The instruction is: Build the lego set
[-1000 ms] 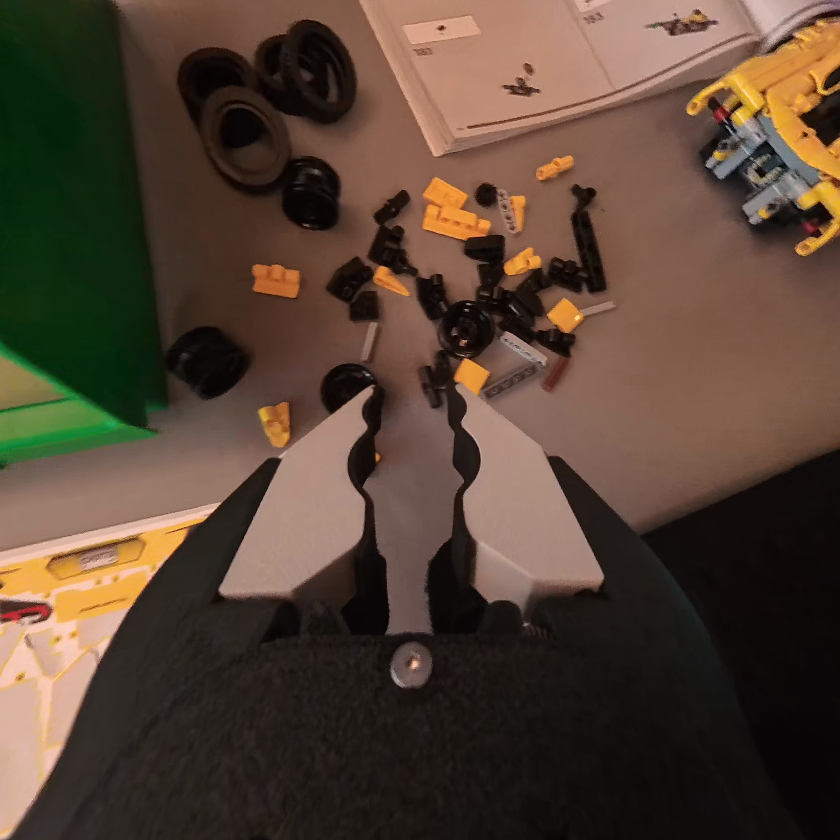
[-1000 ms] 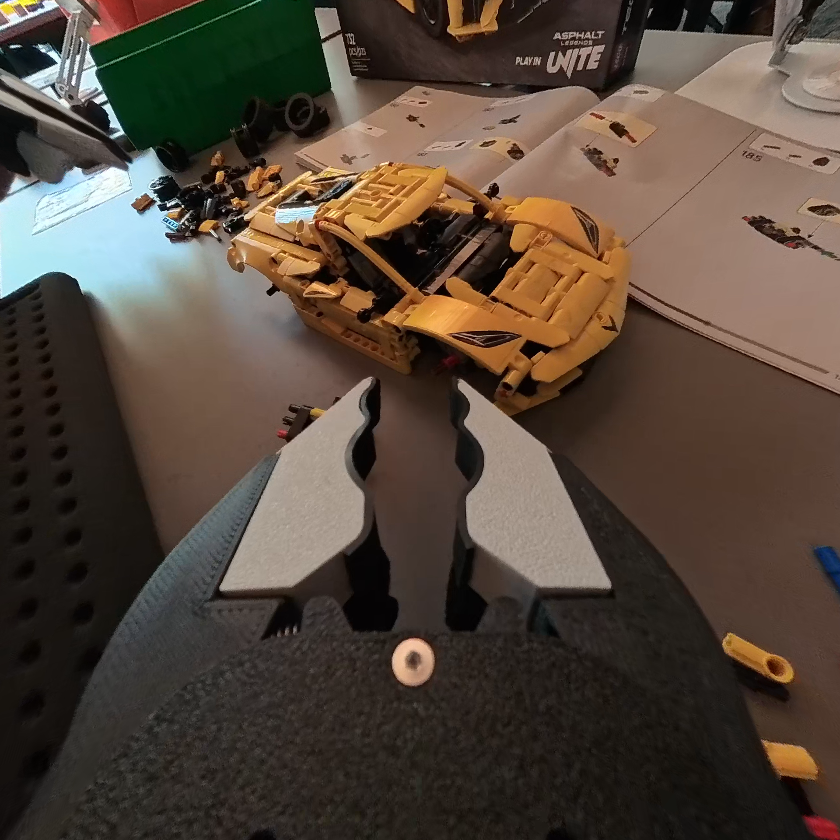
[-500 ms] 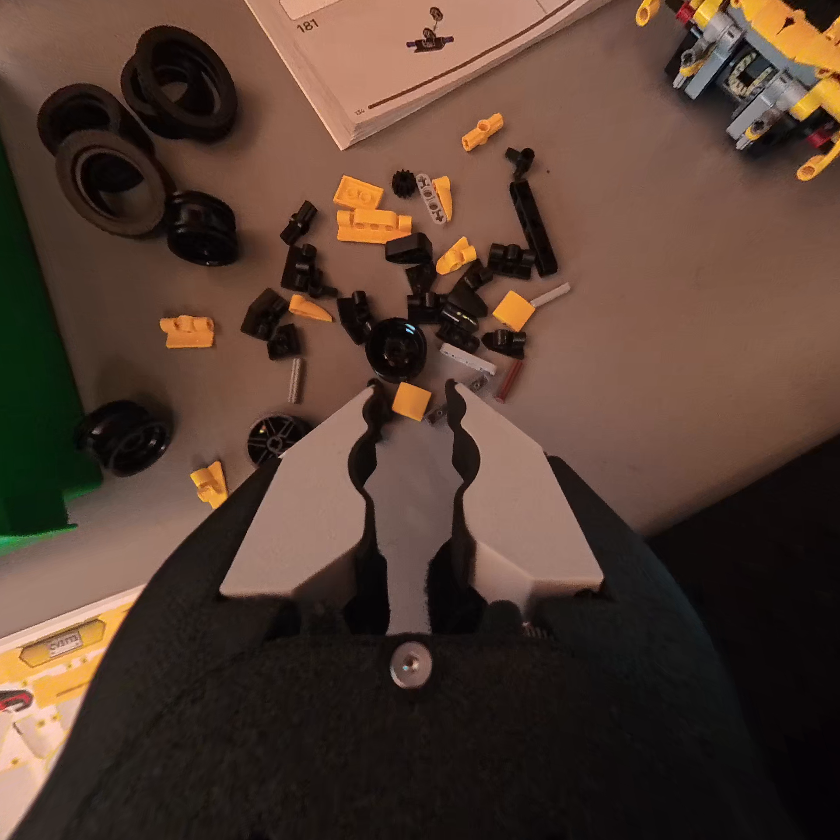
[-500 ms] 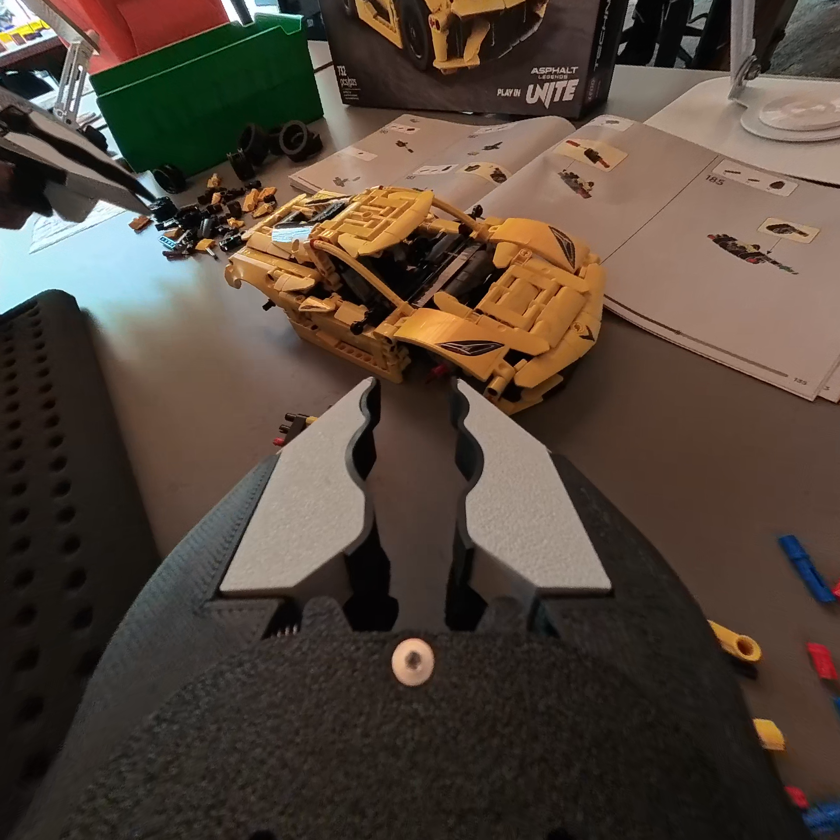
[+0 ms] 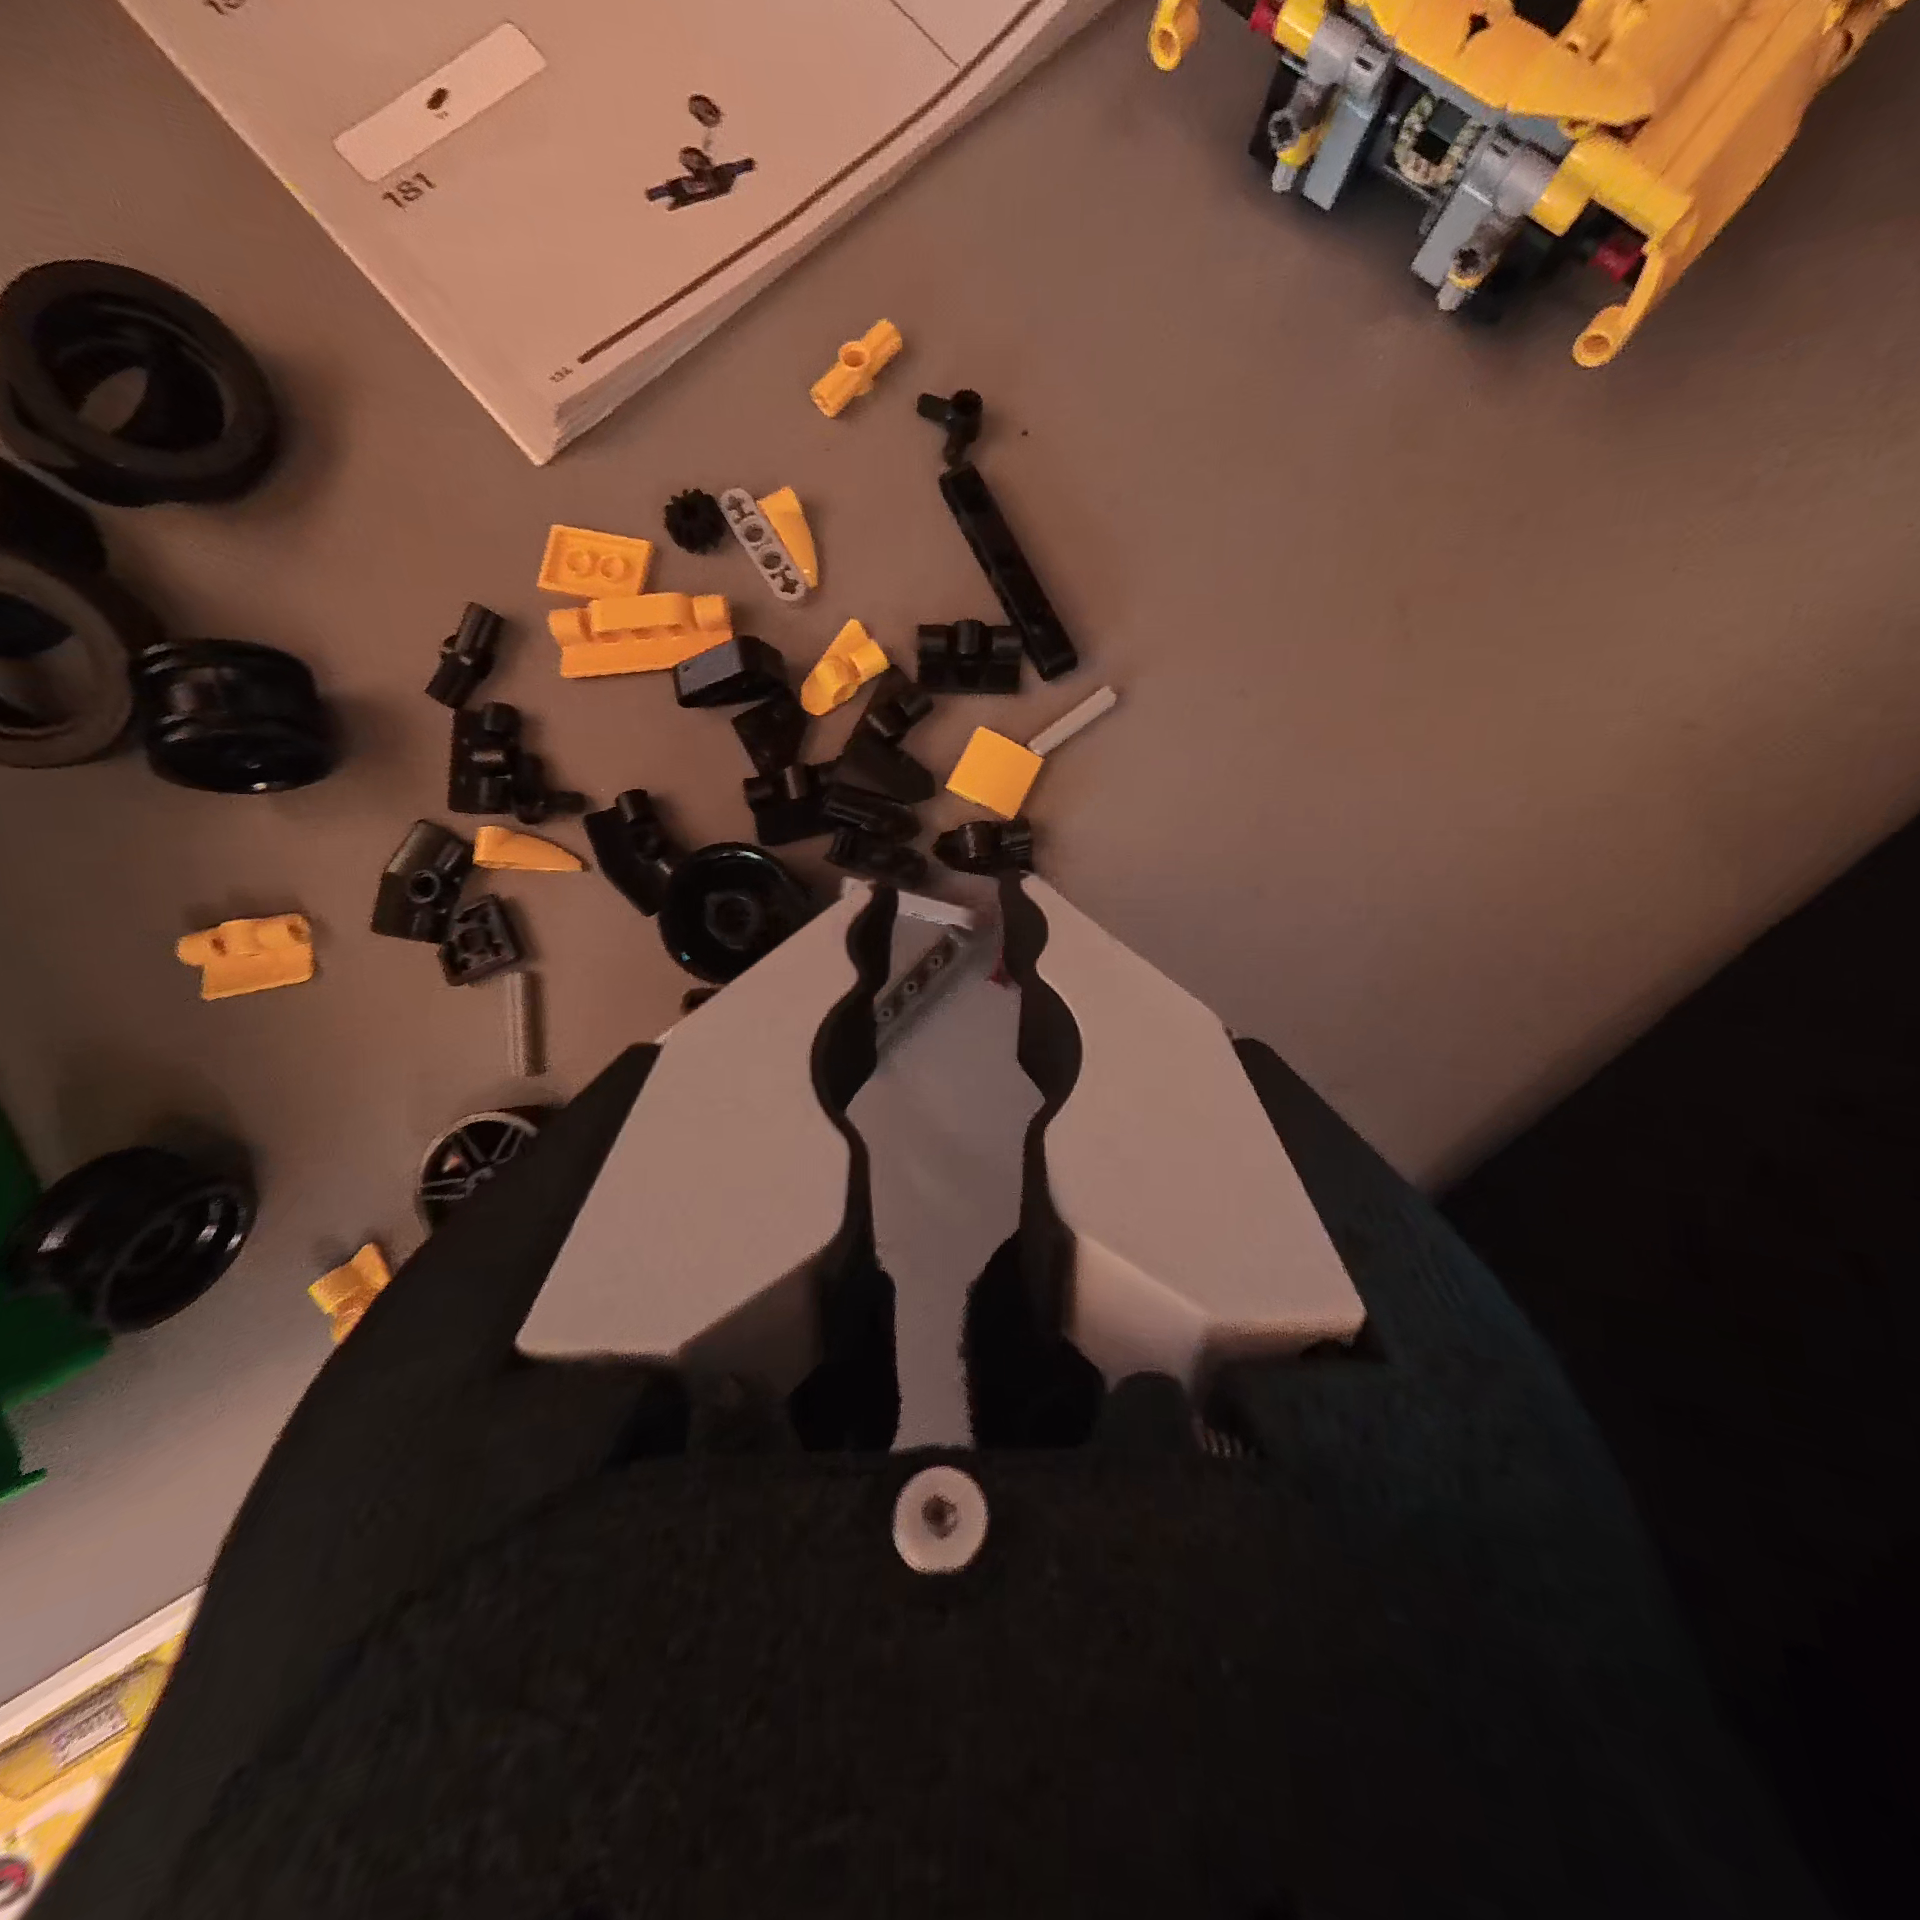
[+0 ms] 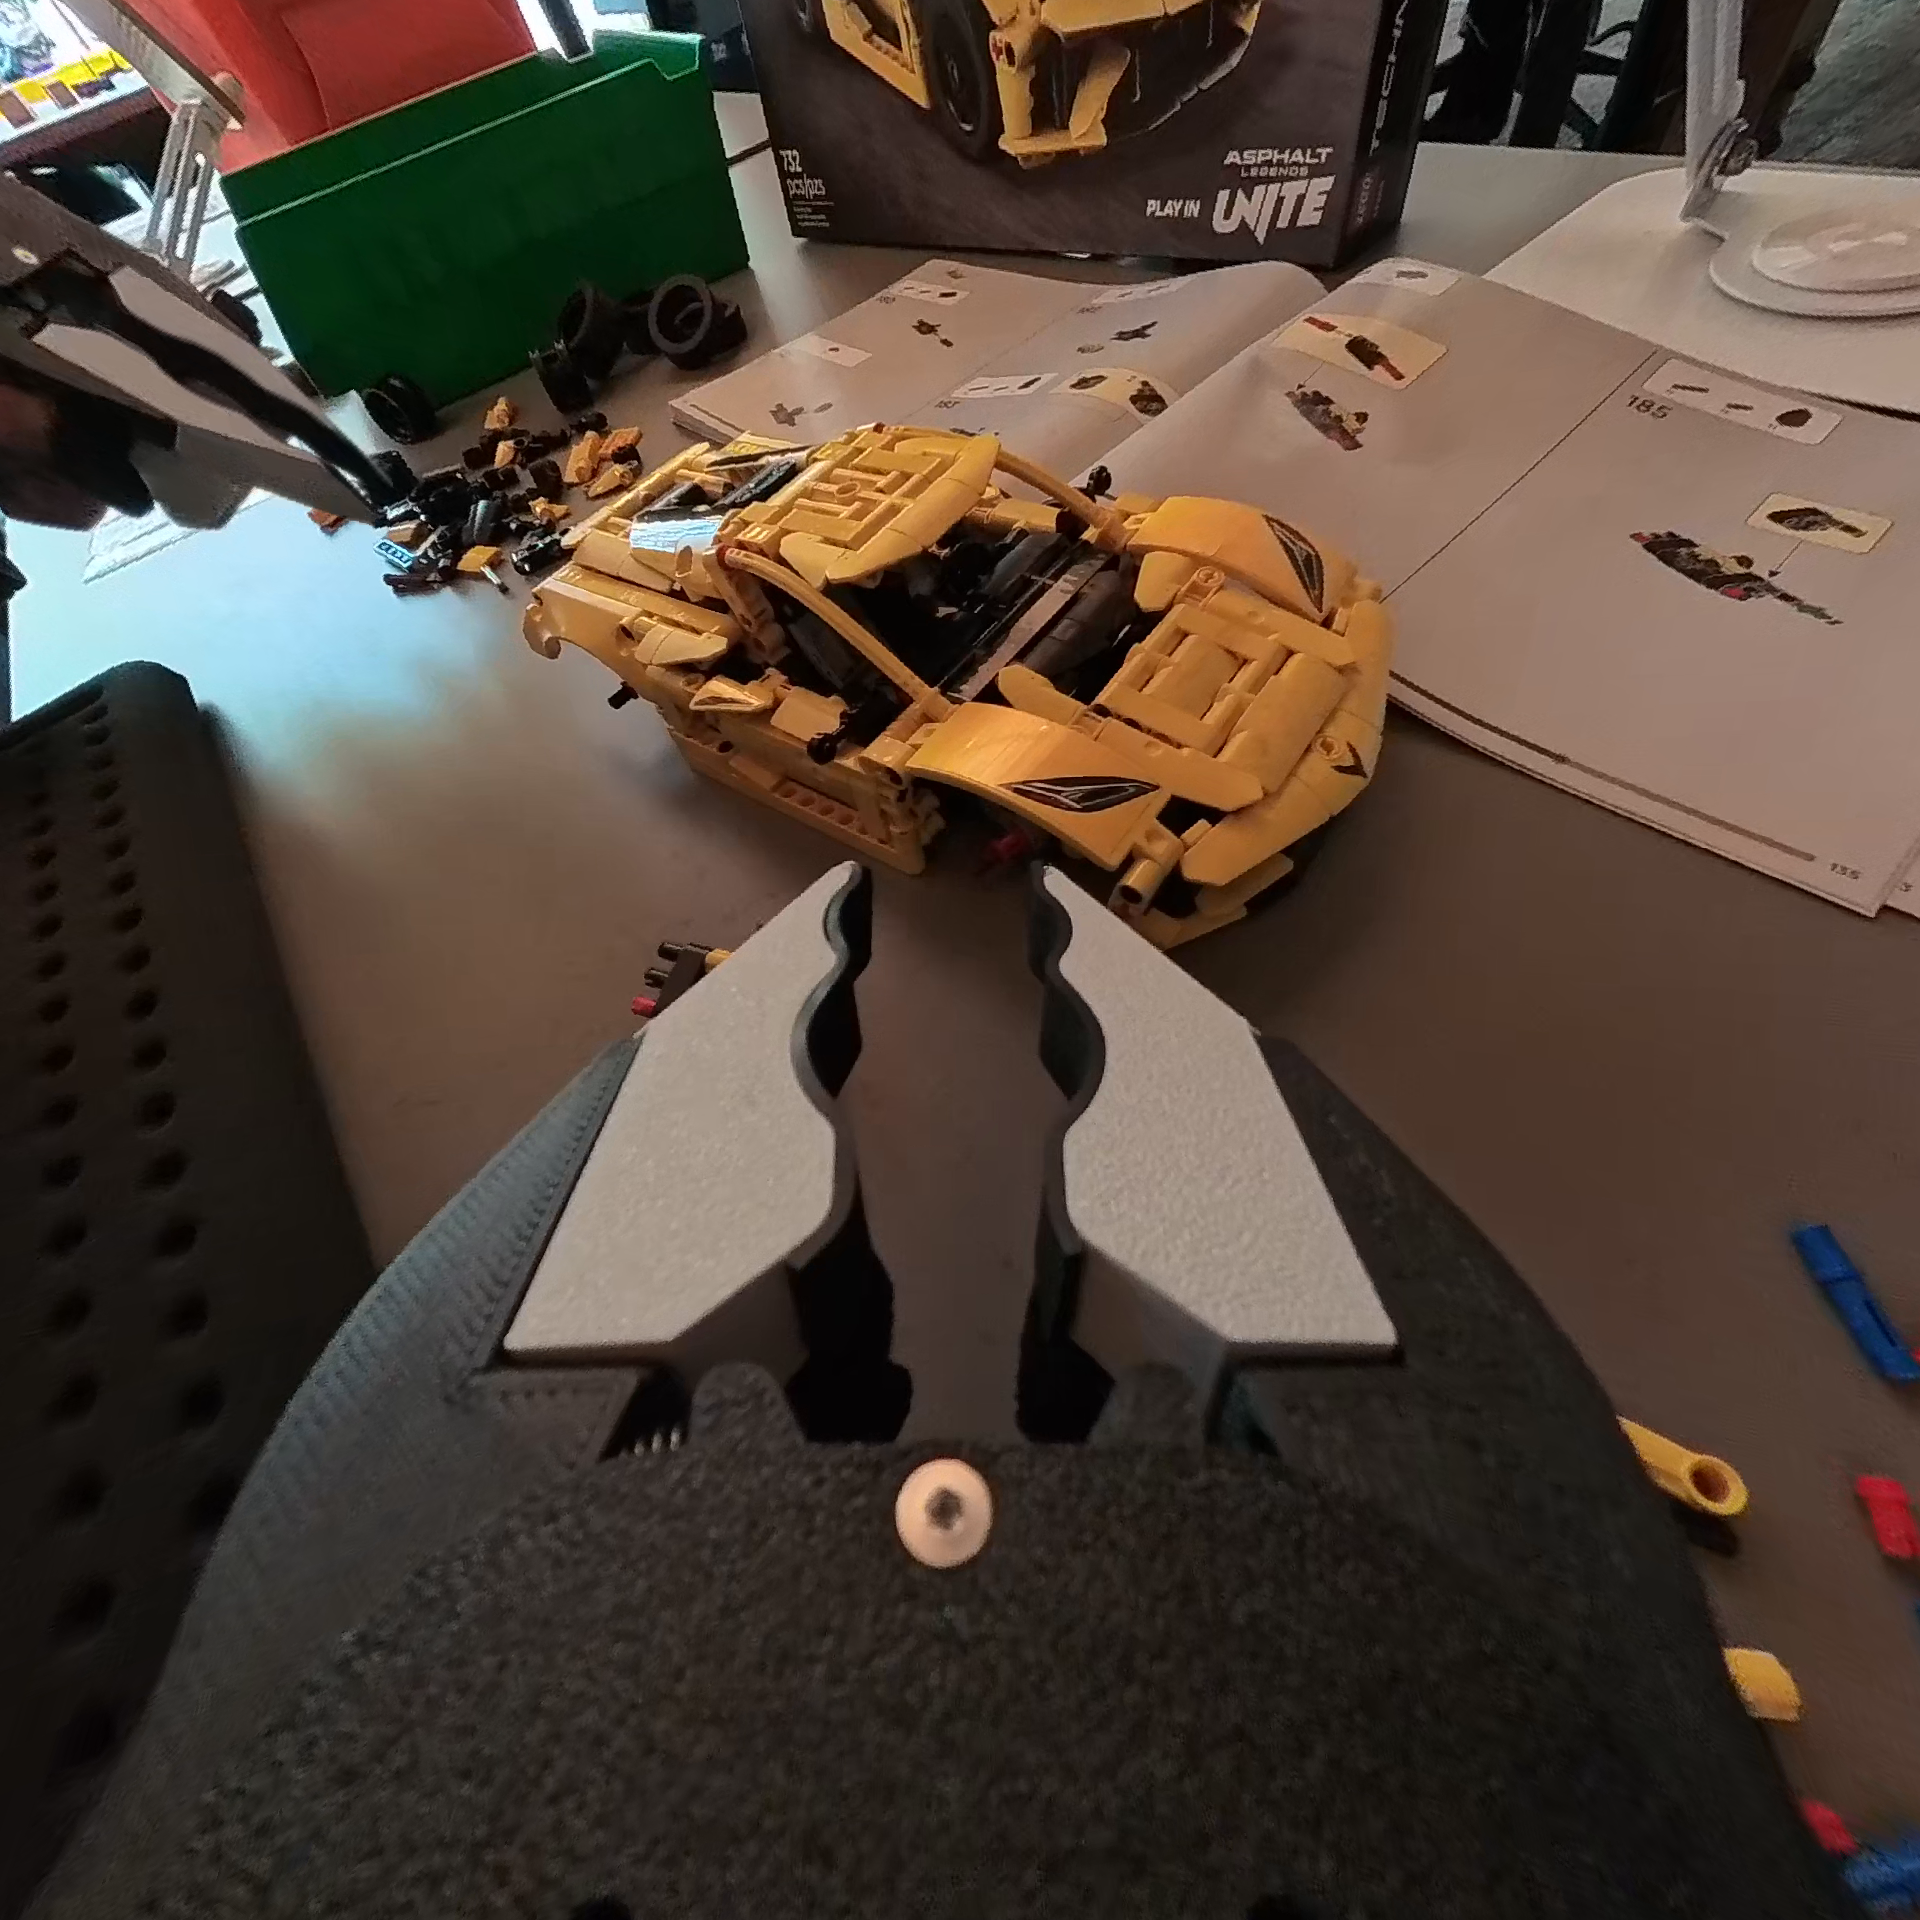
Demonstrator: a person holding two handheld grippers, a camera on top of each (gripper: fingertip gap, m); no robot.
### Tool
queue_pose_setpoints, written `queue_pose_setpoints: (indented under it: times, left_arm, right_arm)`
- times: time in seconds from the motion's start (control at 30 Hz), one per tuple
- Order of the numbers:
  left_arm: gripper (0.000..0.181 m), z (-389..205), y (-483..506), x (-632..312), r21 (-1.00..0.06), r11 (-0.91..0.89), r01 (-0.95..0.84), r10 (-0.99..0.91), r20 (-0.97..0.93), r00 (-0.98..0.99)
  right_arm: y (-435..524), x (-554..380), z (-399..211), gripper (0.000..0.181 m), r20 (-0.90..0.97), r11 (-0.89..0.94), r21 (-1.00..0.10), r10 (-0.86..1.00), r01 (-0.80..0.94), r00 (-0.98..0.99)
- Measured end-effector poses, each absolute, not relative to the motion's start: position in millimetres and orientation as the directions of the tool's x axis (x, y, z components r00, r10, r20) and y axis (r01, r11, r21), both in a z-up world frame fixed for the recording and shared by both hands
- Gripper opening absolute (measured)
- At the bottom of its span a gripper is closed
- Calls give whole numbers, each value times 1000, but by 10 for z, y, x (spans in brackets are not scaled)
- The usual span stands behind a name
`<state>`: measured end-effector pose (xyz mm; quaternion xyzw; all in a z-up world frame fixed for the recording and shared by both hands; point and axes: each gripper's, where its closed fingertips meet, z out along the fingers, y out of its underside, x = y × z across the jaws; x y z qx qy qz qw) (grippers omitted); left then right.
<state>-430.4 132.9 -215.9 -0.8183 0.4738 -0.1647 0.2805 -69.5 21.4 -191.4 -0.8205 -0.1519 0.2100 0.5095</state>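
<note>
- The left tongs [image 5: 940, 894] hang low over the near end of a pile of loose pieces [image 5: 727, 717], jaws parted and holding nothing; a grey beam [image 5: 920, 982] shows in the gap between them, lying on the surface [image 5: 1403, 727] below.
- Right of that pile the surface is bare up to its near edge, where it drops off into dark; that is the open side.
- Left of the pile it is crowded: tyres [image 5: 135, 384], black wheels [image 5: 234, 717] and a green box [image 6: 478, 239] hem it in.
- The open manual [image 5: 582, 177] lies just beyond the pile, its corner near the farthest pieces.
- The right tongs [image 6: 945, 883] are also parted and empty, held above bare surface, tips just short of the yellow car [image 6: 966, 644].
- The car sits mid-surface, nose towards the pile, its rear resting against the manual's edge. A set box [image 6: 1091, 125] stands behind.
- A small black part with pins [image 6: 681, 961] lies just left of the right tongs' left finger.
- A perforated black pad [image 6: 114, 1039] fills the left side by the right tongs; blue, red and yellow bits [image 6: 1849, 1320] are scattered to their right.
</note>
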Motion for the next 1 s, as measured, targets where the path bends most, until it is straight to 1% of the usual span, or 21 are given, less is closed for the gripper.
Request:
queue_pose_setpoints:
  times: [0.13, 0.37, 0.53, 0.67, 0.8, 1.0]
  left_arm:
    - [21, -2202, 1229, -4247, -601, -378, -704, -888, 20, 460]
    - [20, -2230, 1223, -4290, -580, -364, -728, -888, -18, 459]
    - [19, -2182, 1360, -4490, -556, -369, -744, -860, -99, 501]
    - [16, -2131, 1561, -4775, -527, -419, -740, -805, -162, 571]
    - [16, -1988, 1726, -4988, -538, -466, -702, -755, -171, 633]
    - [16, -1687, 1841, -5141, -608, -491, -624, -694, -160, 702]
  right_arm:
    - [212, -702, -1918, 28, -188, -435, -899, 466, 39, 865]
    - [206, -714, -1926, 28, -185, -438, -898, 471, 46, 863]
    - [203, -712, -1925, 28, -182, -436, -898, 471, 48, 863]
    - [198, -723, -1898, 28, -184, -426, -904, 478, 44, 859]
    - [200, -710, -1906, 28, -195, -433, -901, 474, 34, 859]
    - [189, -693, -1882, 28, -188, -426, -904, 468, 34, 863]
